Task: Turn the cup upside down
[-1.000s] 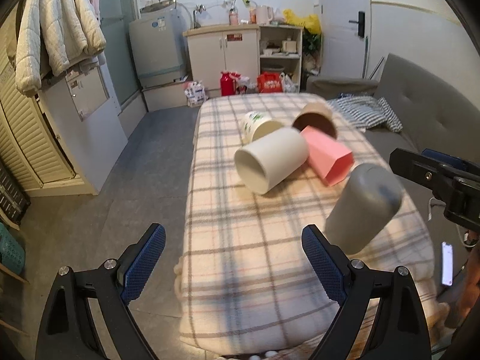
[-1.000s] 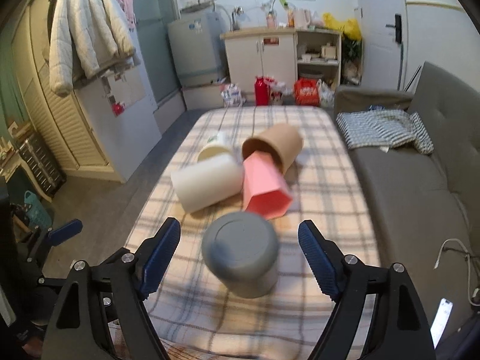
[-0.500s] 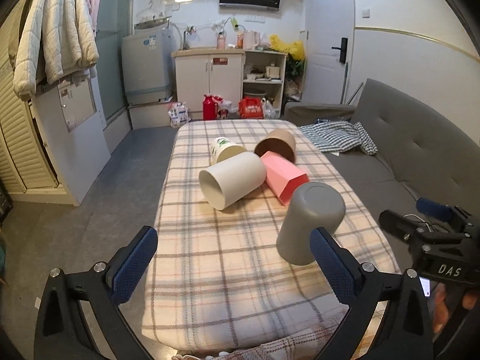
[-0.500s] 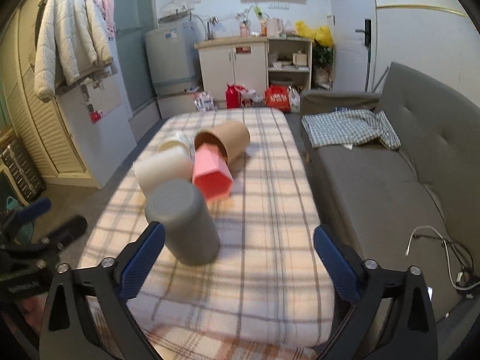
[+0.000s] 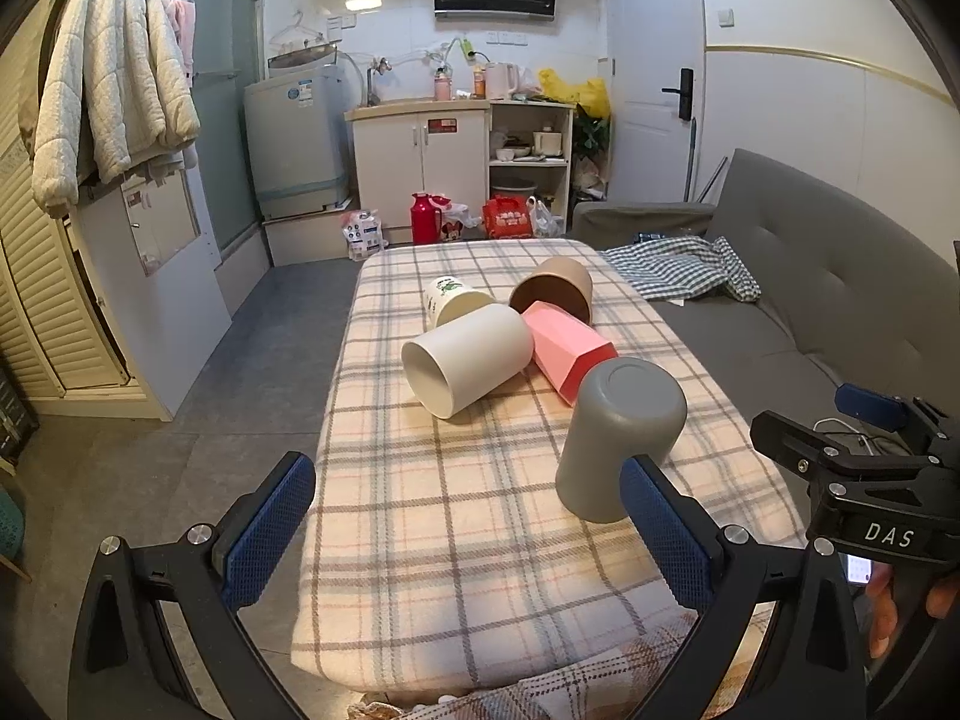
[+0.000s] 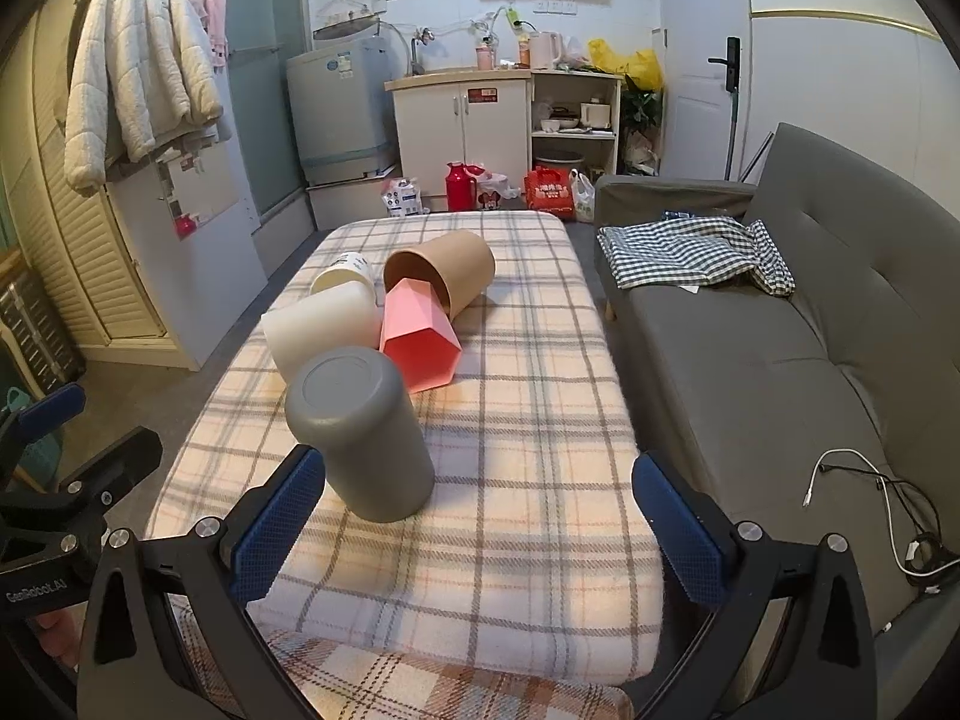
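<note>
Grey cup (image 6: 360, 432) stands base-up on plaid tabletop (image 6: 540, 420), just ahead of right claw (image 6: 480, 522); both claws released, empty.

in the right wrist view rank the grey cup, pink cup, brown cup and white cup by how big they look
1. grey cup, largest, though nearest the camera
2. white cup and pink cup, too alike to rank; the white one is partly hidden
3. brown cup, smallest-looking but farthest away
</note>
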